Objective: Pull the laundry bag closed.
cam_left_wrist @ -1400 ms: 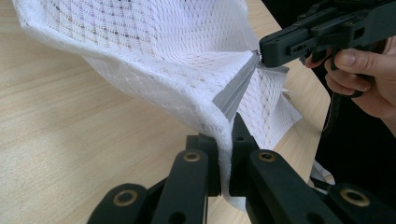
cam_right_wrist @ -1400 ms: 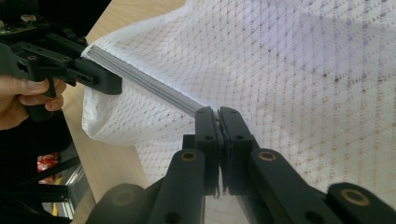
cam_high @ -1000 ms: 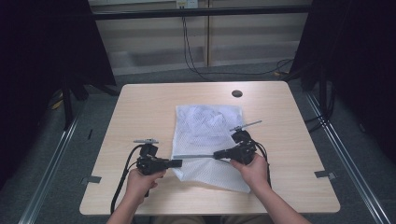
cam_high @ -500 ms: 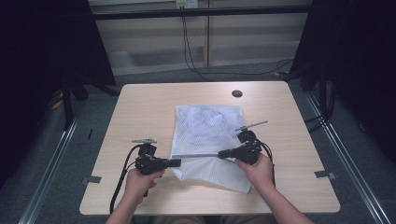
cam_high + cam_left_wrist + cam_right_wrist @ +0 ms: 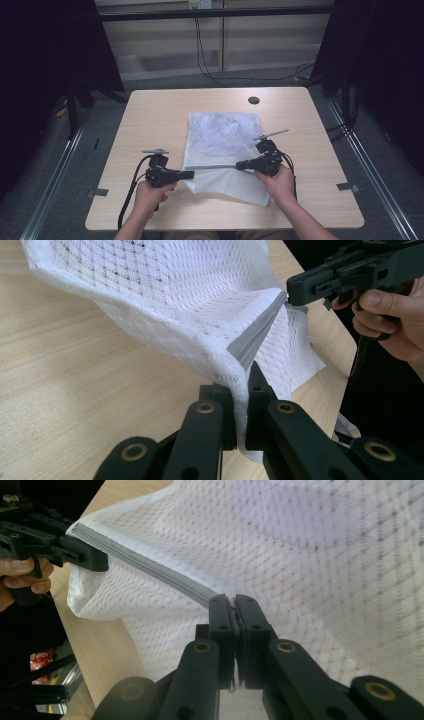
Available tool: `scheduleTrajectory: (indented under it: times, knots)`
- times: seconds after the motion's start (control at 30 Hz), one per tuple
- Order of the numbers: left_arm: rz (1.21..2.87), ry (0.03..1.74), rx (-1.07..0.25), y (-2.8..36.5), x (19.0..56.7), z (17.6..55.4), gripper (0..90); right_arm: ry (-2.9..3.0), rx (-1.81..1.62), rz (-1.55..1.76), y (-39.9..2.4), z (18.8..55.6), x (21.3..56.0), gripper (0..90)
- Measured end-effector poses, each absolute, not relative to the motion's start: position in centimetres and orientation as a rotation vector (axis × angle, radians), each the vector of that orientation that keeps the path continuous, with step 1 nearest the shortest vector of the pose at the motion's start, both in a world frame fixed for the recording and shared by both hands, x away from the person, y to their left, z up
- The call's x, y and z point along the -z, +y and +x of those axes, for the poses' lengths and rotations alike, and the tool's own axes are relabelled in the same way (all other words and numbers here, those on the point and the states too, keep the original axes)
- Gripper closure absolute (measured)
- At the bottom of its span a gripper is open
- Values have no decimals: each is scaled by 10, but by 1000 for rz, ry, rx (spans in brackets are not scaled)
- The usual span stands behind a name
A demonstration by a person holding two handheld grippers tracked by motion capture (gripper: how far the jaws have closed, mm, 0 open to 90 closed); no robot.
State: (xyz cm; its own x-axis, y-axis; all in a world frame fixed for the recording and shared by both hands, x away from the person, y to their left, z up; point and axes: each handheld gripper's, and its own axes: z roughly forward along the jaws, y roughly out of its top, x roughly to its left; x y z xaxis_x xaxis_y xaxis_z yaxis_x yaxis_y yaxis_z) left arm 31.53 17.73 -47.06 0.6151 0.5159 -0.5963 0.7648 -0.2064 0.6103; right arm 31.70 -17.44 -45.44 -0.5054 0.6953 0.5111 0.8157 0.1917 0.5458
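While one mesh bag (image 5: 220,145) lies on the table (image 5: 150,115), two grippers, left (image 5: 189,174) and right (image 5: 239,165), clamp its grey zipper (image 5: 210,167); the right has shifted rightward.

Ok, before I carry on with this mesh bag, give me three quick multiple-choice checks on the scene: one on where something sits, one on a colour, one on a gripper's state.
1. Where does the small dark round spot sit on the table?
A. near the far edge, beyond the bag
B. beside the person's left hand
C. under the bag

2. What colour is the zipper strip along the white mesh bag?
A. red
B. grey
C. yellow

3. How does the left gripper stand?
A. wide open above the table
B. shut on the bag's edge
C. lying on the table, unheld

Answers:
1 A, the high view shows it past the bag's far right corner.
2 B, the strip runs grey between the left gripper and the right gripper.
3 B, the left gripper view shows its jaws pinching the mesh at the strip's end.
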Motion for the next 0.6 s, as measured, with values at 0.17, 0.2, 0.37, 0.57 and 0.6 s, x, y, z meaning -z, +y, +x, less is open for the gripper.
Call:
scheduleTrajectory:
  times: [0.17,0.2,0.37,0.57,0.6]
  knots:
    - [1873,1020,330,177,471,315,882,-2300,1221,-1472,-177,317,454,869]
    - [1878,1014,327,177,471,316,882,-2300,1224,-1472,-178,317,454,870]
    - [1880,1016,328,176,471,315,882,-2298,1223,-1472,-179,316,455,869]
    - [1874,1023,329,177,470,315,882,-2299,1215,-1482,-182,316,456,869]
    - [1875,1024,326,177,471,315,882,-2296,1216,-1483,-182,316,456,869]
